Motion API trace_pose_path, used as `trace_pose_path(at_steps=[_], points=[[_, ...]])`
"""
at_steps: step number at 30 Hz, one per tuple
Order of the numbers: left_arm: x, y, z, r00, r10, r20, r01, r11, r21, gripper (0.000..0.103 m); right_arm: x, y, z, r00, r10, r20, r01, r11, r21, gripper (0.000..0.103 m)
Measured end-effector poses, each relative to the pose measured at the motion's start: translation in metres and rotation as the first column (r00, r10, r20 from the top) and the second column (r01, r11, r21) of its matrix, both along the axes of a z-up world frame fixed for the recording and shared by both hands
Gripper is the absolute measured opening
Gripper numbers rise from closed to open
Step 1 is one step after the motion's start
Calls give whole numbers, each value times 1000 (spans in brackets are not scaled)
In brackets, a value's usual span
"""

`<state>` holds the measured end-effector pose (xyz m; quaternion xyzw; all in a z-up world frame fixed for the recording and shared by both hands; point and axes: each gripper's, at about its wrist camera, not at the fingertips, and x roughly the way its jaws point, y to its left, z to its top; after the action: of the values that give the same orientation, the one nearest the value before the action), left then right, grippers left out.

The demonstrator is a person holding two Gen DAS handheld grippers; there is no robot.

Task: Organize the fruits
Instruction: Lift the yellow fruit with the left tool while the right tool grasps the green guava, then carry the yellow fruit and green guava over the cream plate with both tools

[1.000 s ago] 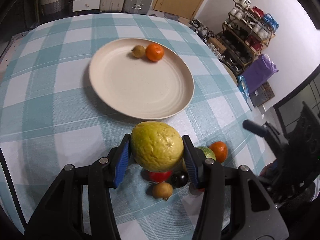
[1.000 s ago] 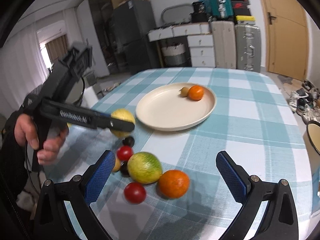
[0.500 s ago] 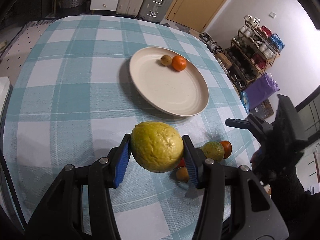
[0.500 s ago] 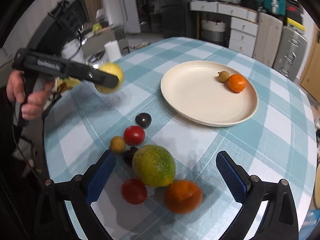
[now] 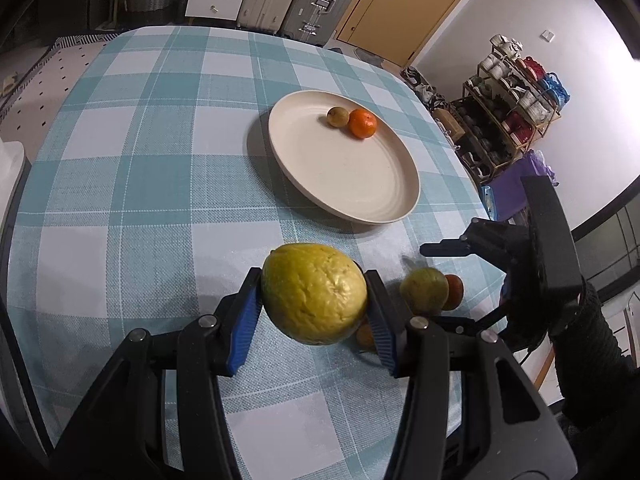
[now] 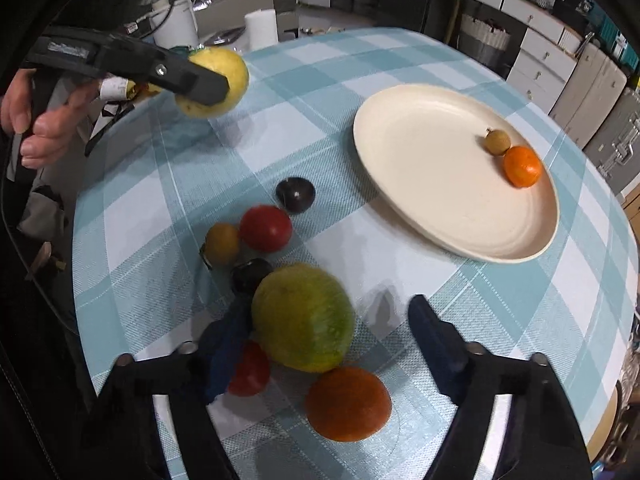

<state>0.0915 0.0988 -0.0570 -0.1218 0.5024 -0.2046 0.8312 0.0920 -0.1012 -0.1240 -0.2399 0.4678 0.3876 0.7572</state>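
My left gripper is shut on a big yellow fruit and holds it in the air above the checked tablecloth, short of the cream plate. The right wrist view shows that yellow fruit at upper left. On the plate lie an orange and a small brown fruit. My right gripper is low over the pile and its jaws are closing, with a green-yellow fruit between them. The right pad still stands clear of the fruit.
Around the green fruit lie a loose orange, two red tomatoes, two dark plums and a small yellow fruit. A person's hand grips the left tool. The table edge runs close on the left.
My right gripper has rolled and sunk onto the fruit pile, and its jaws have narrowed around the green-yellow fruit. The left gripper, still holding the yellow fruit, has drawn back from the plate.
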Motion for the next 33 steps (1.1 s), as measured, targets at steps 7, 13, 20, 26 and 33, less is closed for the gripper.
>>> trace_pose_path(at_steps=[7,13,20,26,33], points=[[0,-1,-1,1000,-2,-5,2,1000,-1,47,1,-3,5,1000,-9,-20,10,999,43,50],[-2,-2,-3,1000,-3,-10,3,1000,-3,47,3,-6,7,999,-37,-28,39,997,71,49],[1,-5,-4,1000,-7,-7,7,1000,-1,47,3,-22,25,996,-79,-36,85,978,190,49],[14,-12,2,1000,-19,9,19,1000,14,47,11,-37,38,985,-170,-39,174,937,302,49],[42,-27,13,999,-35,28,34,999,33,47,37,-54,53,959,-276,-68,278,859,430,49]])
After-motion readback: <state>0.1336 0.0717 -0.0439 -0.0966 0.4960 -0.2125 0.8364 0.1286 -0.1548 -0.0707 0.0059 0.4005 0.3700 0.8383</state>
